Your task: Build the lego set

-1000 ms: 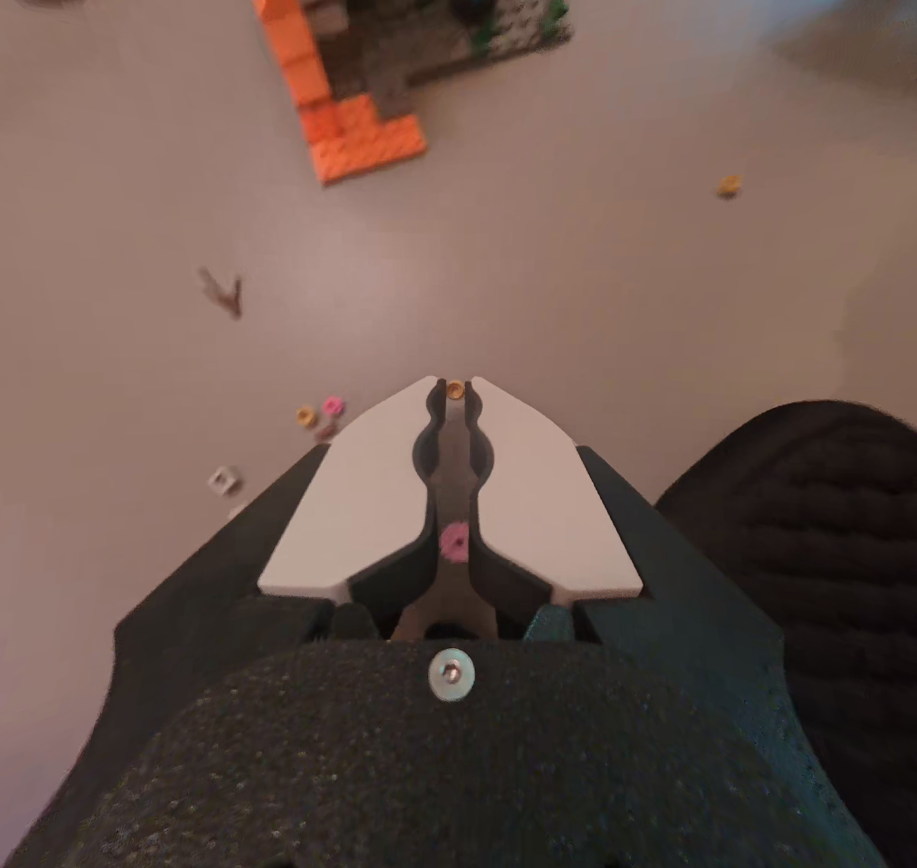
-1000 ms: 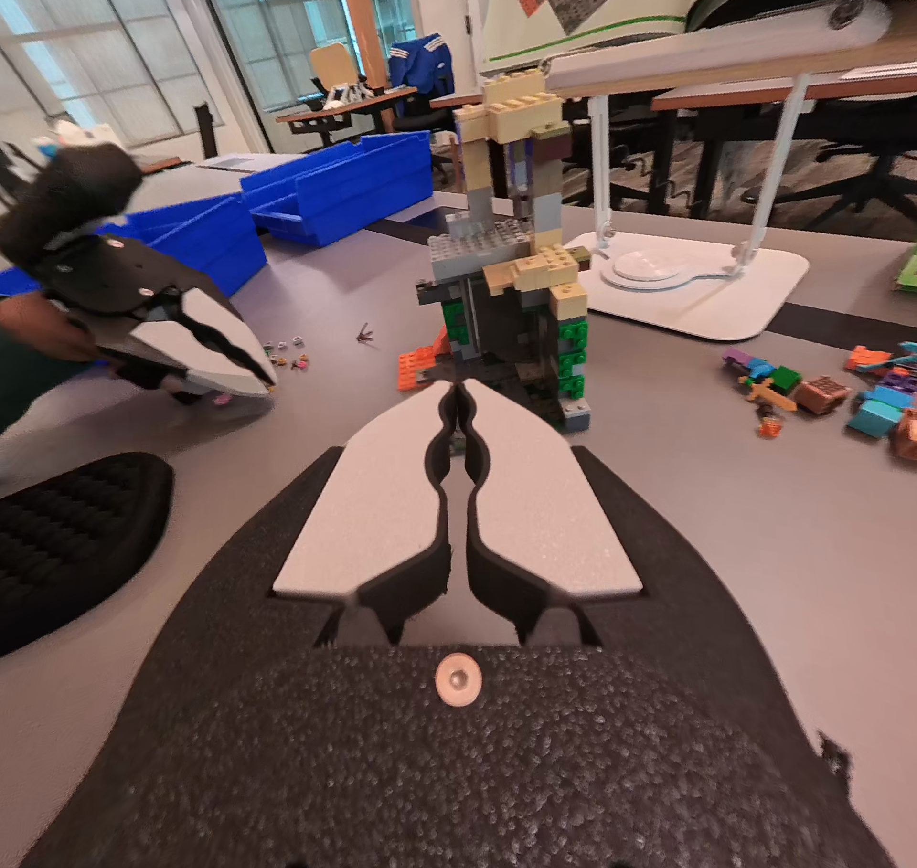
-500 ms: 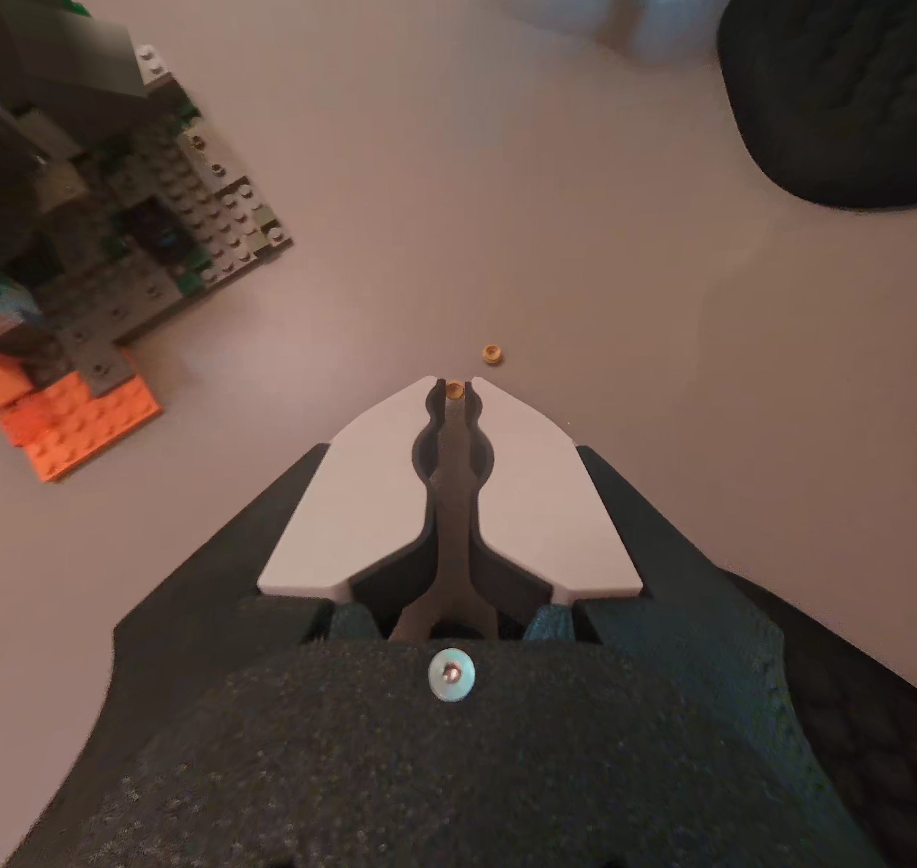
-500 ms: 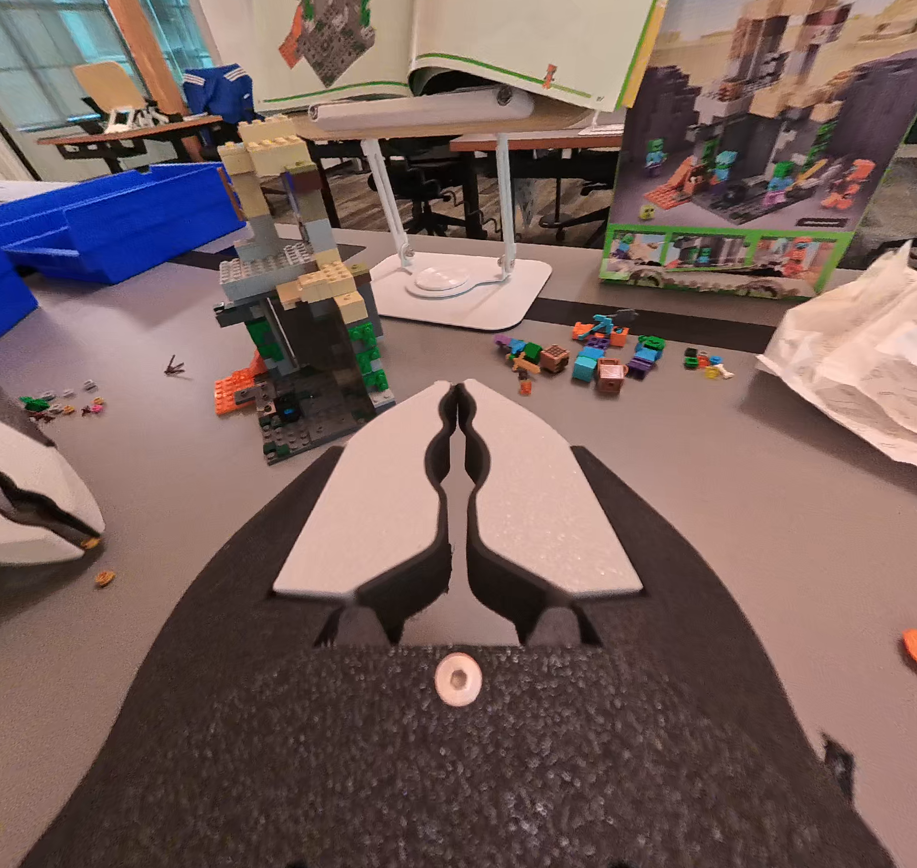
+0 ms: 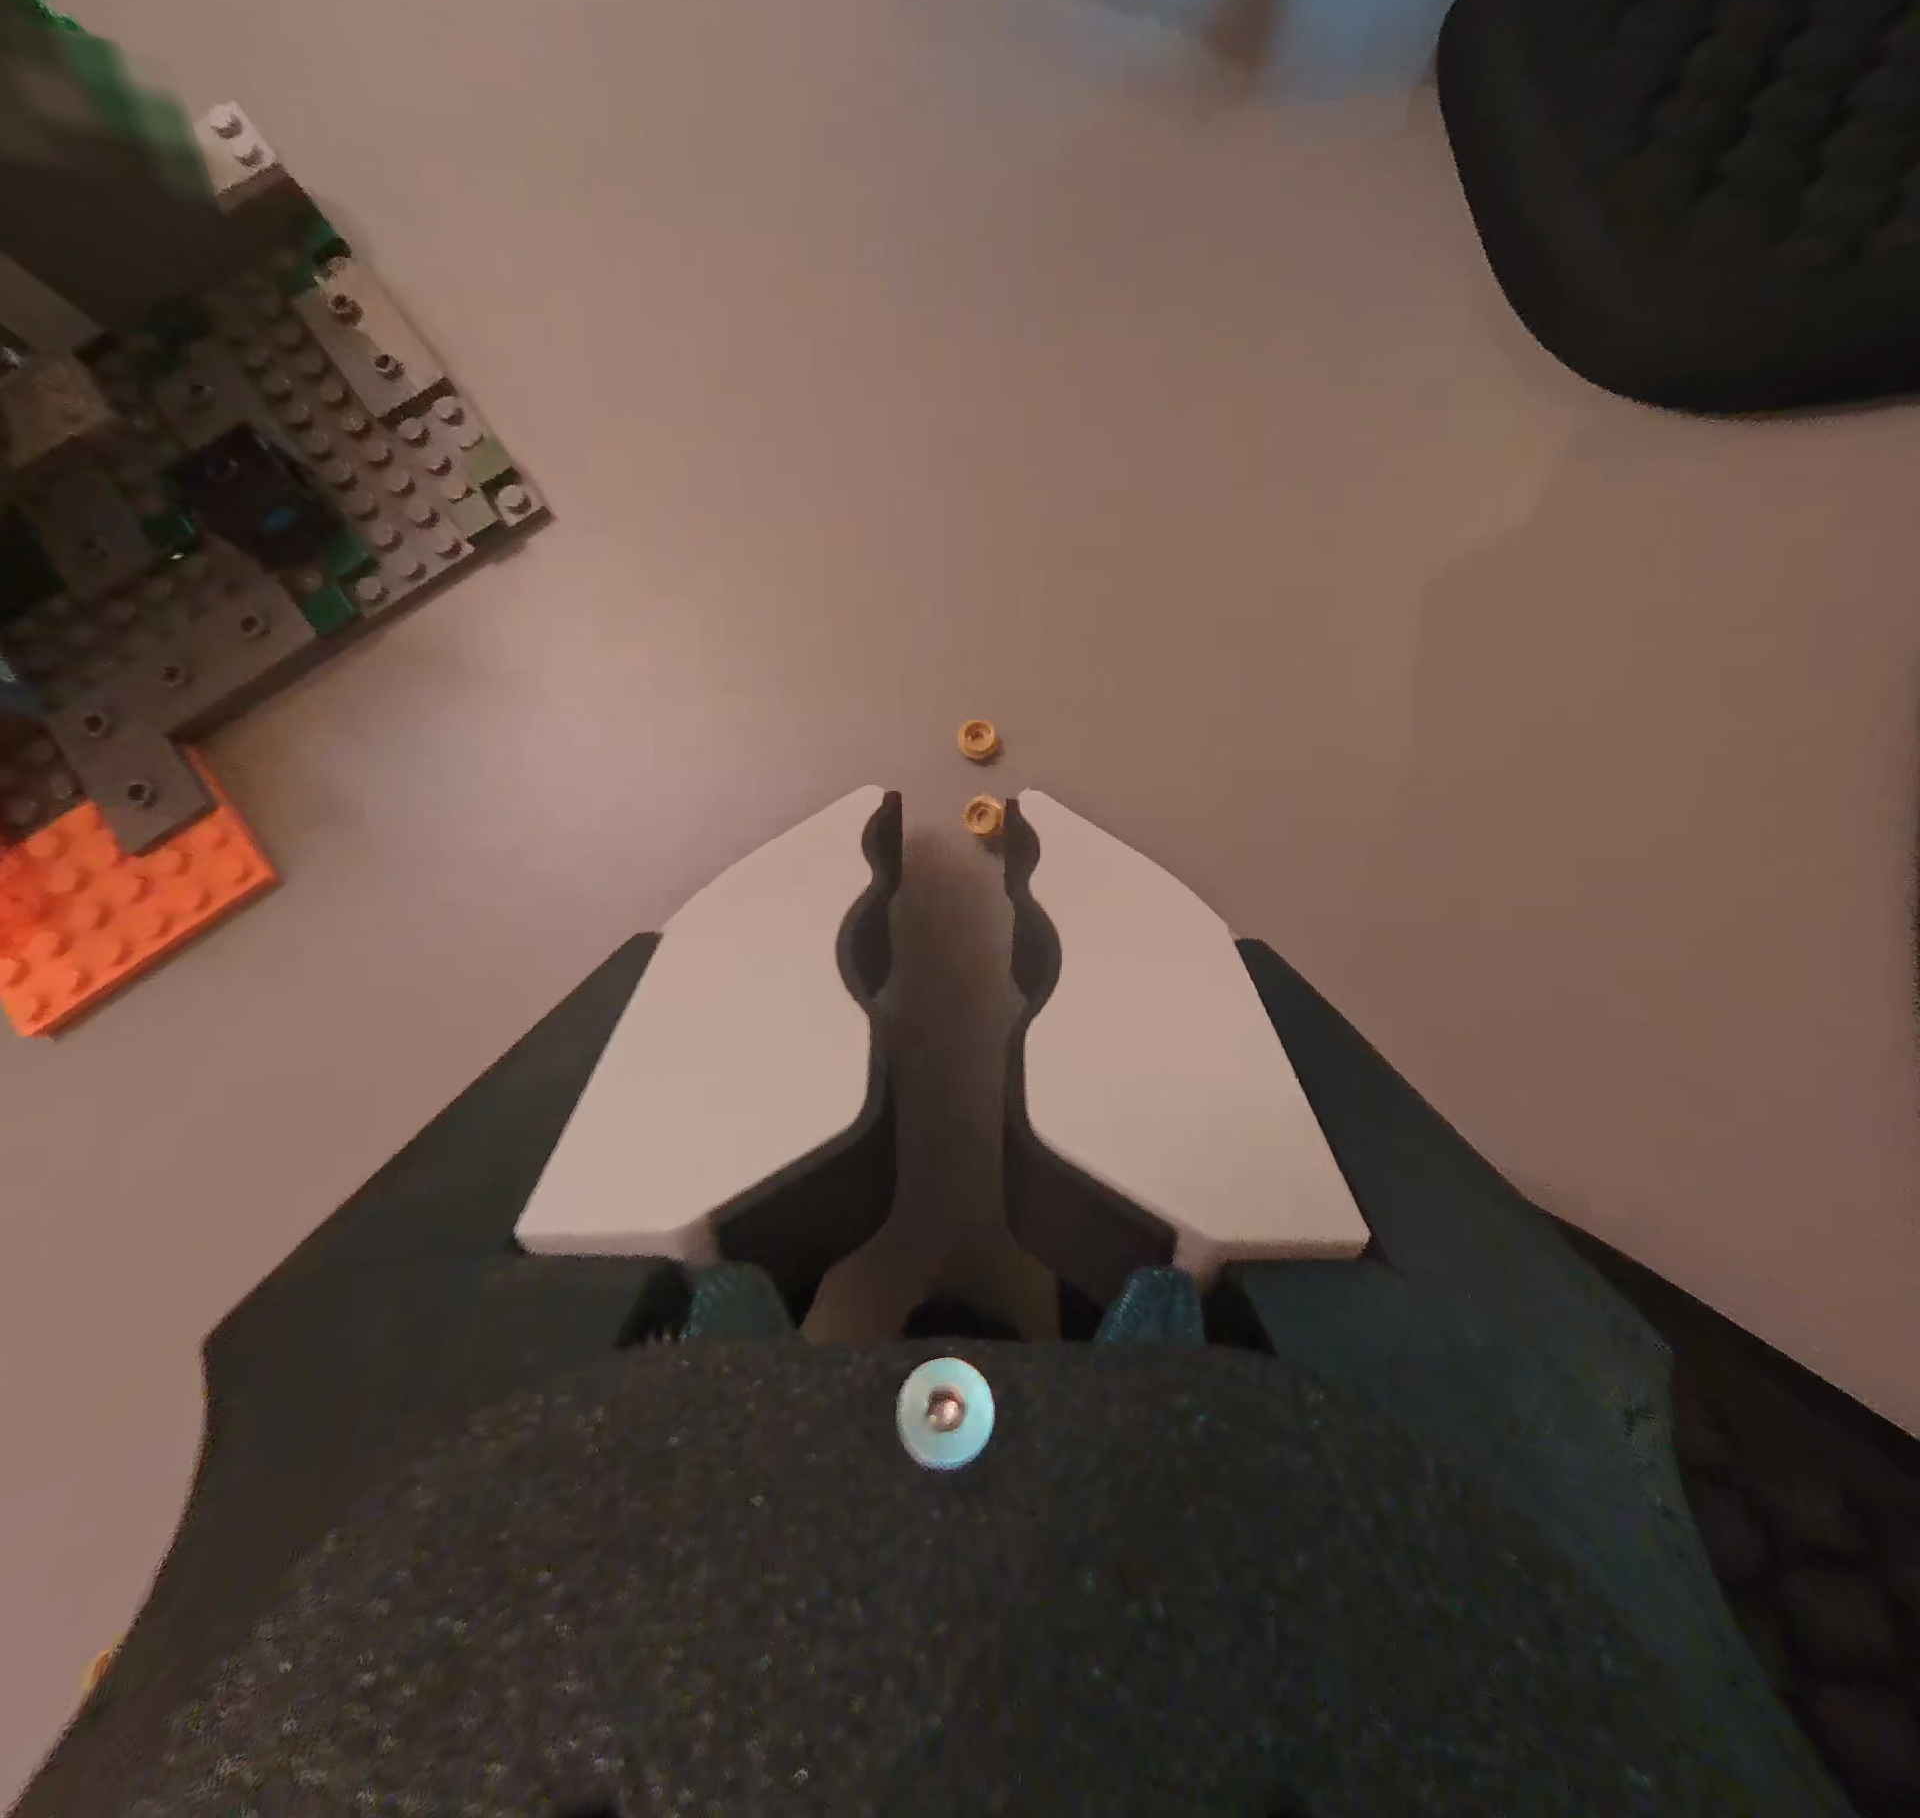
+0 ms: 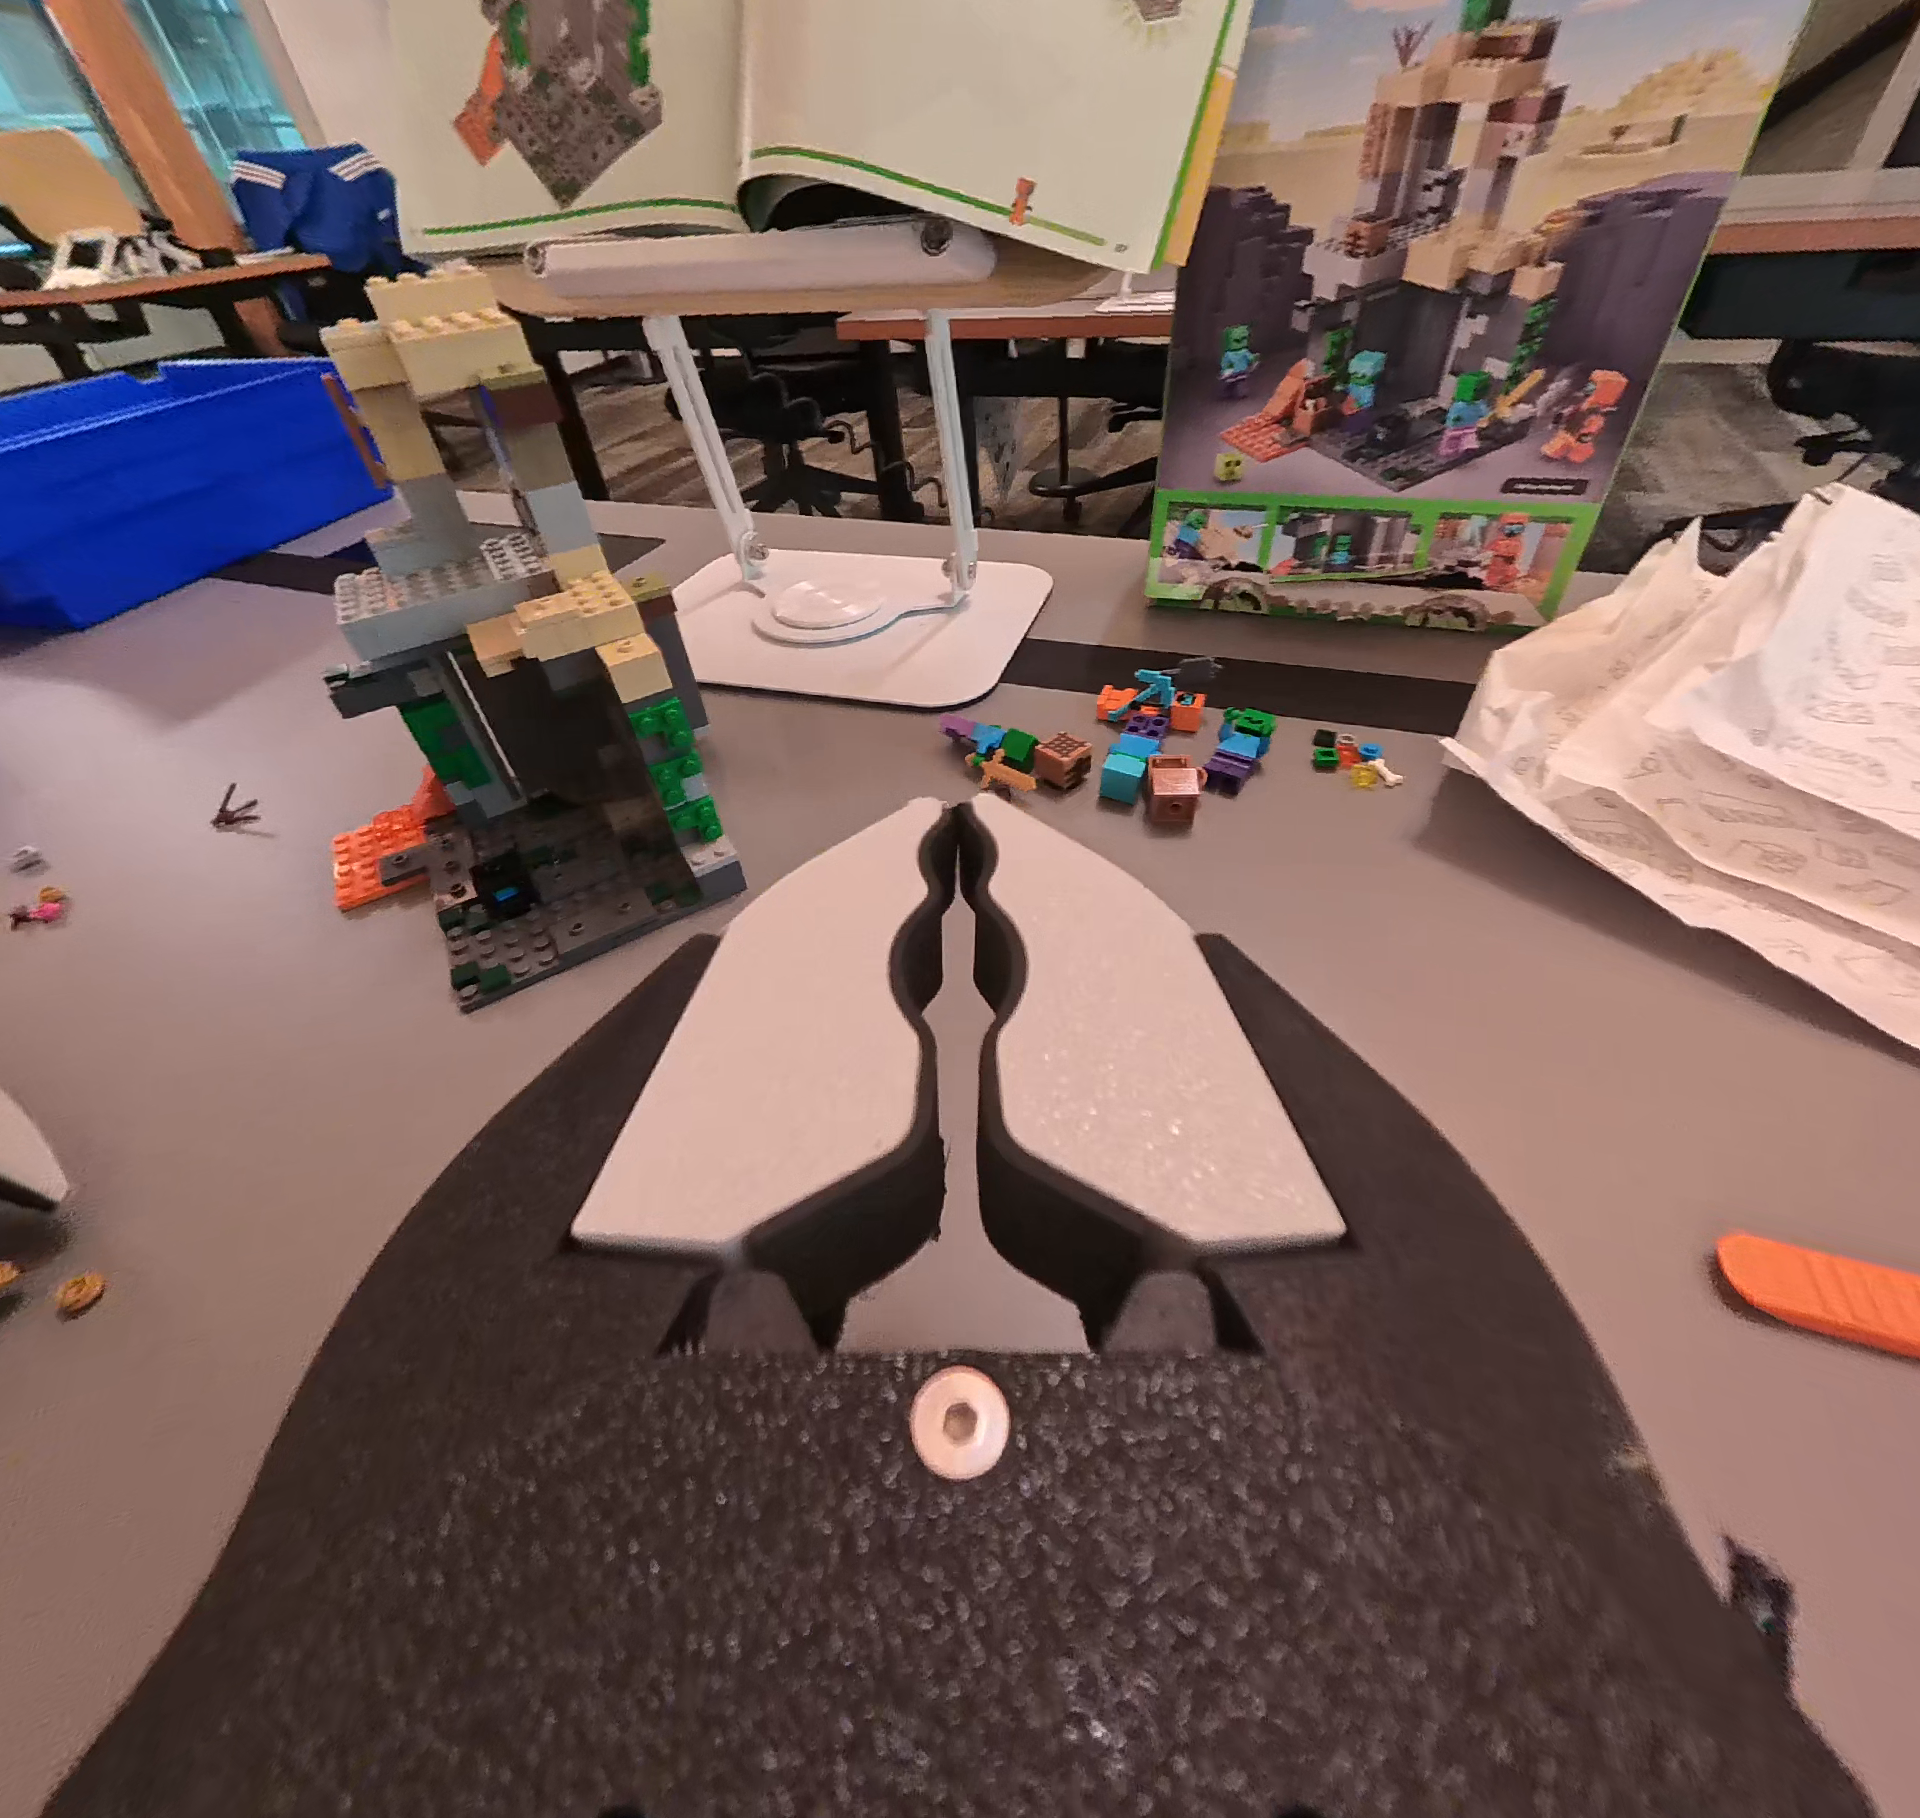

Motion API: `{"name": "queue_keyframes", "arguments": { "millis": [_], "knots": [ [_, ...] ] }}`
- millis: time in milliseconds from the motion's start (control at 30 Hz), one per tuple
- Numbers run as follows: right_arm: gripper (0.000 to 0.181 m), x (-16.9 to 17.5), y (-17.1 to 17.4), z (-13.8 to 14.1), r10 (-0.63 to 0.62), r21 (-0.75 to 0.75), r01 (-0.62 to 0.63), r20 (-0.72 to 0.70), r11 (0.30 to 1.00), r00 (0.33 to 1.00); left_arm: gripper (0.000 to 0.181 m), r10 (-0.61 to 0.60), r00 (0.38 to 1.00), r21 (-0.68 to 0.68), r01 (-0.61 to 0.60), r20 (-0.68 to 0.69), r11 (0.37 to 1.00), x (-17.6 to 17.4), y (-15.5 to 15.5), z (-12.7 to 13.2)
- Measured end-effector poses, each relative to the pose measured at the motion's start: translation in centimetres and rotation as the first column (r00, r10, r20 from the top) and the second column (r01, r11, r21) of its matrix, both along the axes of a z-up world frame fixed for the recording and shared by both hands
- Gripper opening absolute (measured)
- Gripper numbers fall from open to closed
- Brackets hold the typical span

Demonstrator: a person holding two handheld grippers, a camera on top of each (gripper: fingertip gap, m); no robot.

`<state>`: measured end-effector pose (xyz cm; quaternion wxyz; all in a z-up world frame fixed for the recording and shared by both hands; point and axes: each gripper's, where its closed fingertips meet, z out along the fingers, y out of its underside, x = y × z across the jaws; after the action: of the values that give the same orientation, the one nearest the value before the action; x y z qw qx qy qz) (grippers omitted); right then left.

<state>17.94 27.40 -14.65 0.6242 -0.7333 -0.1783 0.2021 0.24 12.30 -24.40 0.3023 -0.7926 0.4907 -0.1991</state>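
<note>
In the left wrist view, my left gripper (image 5: 951, 810) points down at the grey table with its jaws apart. A small gold round stud (image 5: 982, 816) sits between the tips, close to the right fingertip. A second gold stud (image 5: 978, 740) lies just beyond it. The part-built lego tower (image 5: 260, 480) with its orange plate (image 5: 114, 895) is at the left. In the right wrist view, my right gripper (image 6: 956, 812) is shut and empty, just right of the tower (image 6: 520, 729). The left gripper's finger (image 6: 21, 1155) shows at the far left edge, near a gold stud (image 6: 81, 1293).
Loose lego pieces (image 6: 1143, 750) lie beyond the right gripper. An instruction booklet (image 6: 810, 75) rests on a white stand (image 6: 862, 615), next to the set's box (image 6: 1455, 314). Paper bags (image 6: 1714, 760) and an orange separator tool (image 6: 1818, 1295) are at the right. Blue bins (image 6: 156, 480) stand at the back left. A black pad (image 5: 1683, 158) lies on the table. About 25 cm separates my left fingertips from my right.
My left gripper carried a gold stud over to a second stud, and its jaws have now opened and let go of it. The right gripper's view has swung right and stayed shut.
</note>
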Motion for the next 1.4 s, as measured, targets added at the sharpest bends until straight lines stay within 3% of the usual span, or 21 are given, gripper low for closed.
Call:
{"name": "queue_keyframes", "arguments": {
  "millis": [367,600,767,1000,1400],
  "knots": [
    [0.0,-0.2,-0.1,-0.2,0.015,-0.009,-0.015,-0.011,1.0,1.0,0.018,0.077,0.997,0.032,-0.077,-0.007,0.997,-2.6,-0.1,0.4],
    [0.0,-0.2,-0.2,-0.1,0.021,-0.014,-0.022,-0.025,1.0,0.999,0.014,0.354,0.934,0.104,-0.348,-0.053,0.932,-12.9,1.9,2.4],
    [0.0,-0.5,-0.4,0.0,0.037,-0.015,-0.038,-0.031,0.999,0.999,0.014,0.468,0.876,0.09,-0.46,-0.116,0.883,-18.6,1.9,1.8],
    [0.0,-0.8,-0.5,0.0,0.05,-0.016,-0.05,-0.033,0.999,0.998,0.015,0.48,0.863,0.078,-0.474,-0.16,0.877,-19.8,2.9,0.0],
    [0.0,-0.9,-0.5,-0.3,0.061,-0.031,-0.062,-0.036,0.998,0.997,0.009,0.416,0.887,0.027,-0.42,-0.201,0.907,-19.2,4.3,-0.9]
  ]
}}
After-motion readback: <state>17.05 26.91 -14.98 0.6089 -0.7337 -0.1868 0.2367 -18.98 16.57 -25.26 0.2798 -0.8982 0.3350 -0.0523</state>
